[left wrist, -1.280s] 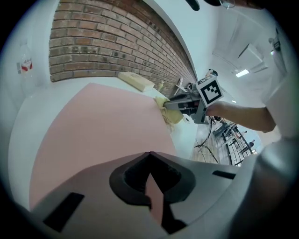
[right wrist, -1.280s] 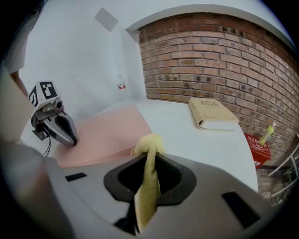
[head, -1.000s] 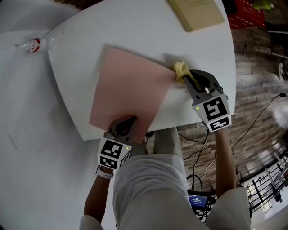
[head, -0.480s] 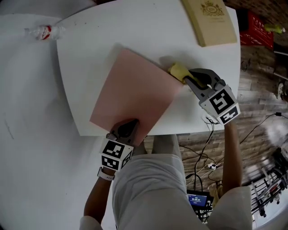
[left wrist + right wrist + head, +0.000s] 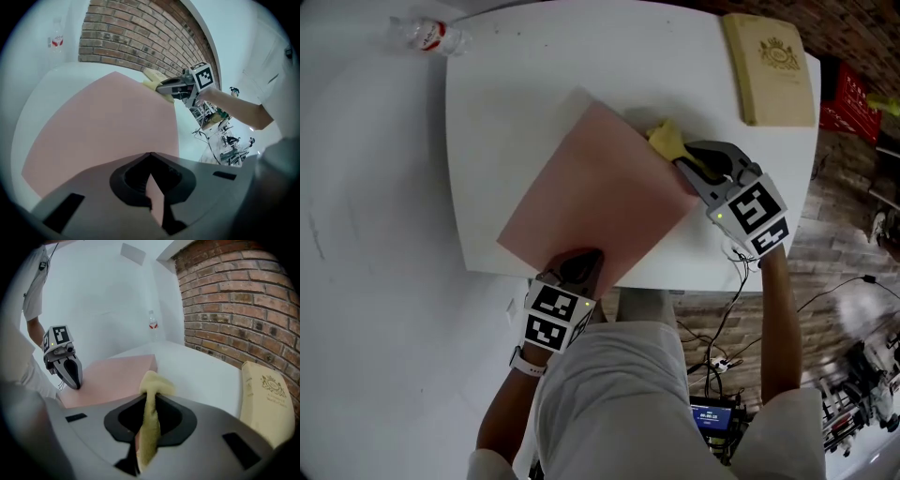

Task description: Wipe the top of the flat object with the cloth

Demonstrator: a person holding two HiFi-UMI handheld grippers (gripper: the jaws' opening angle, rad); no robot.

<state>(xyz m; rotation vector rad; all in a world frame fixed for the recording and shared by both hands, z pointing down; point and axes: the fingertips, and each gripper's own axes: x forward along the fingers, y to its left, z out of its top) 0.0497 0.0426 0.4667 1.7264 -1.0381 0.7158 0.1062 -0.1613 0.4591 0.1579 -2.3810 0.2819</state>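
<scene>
Jaws both closed: on white table [image 5: 516, 94], pink flat sheet [image 5: 600, 197] gripped at near corner by left gripper [image 5: 579, 262]; yellow cloth [image 5: 666, 141] clamped in right gripper [image 5: 686, 167], at sheet's far right edge. Risk: sheet buckled or dragged if cloth pushed against edge

Flat sheet [image 5: 600, 202] is showing a smooth, matt pink face, thin like card; the bench [image 5: 516, 103] under it is showing a smooth white top. Cloth [image 5: 667, 141] is looking soft, yellow and nappy, while the left gripper [image 5: 581, 264] and right gripper [image 5: 686, 167] are showing matt grey plastic jaws. Bottle [image 5: 427, 36] is looking like clear glossy plastic, the wall [image 5: 225, 296] like rough red brick.
</scene>
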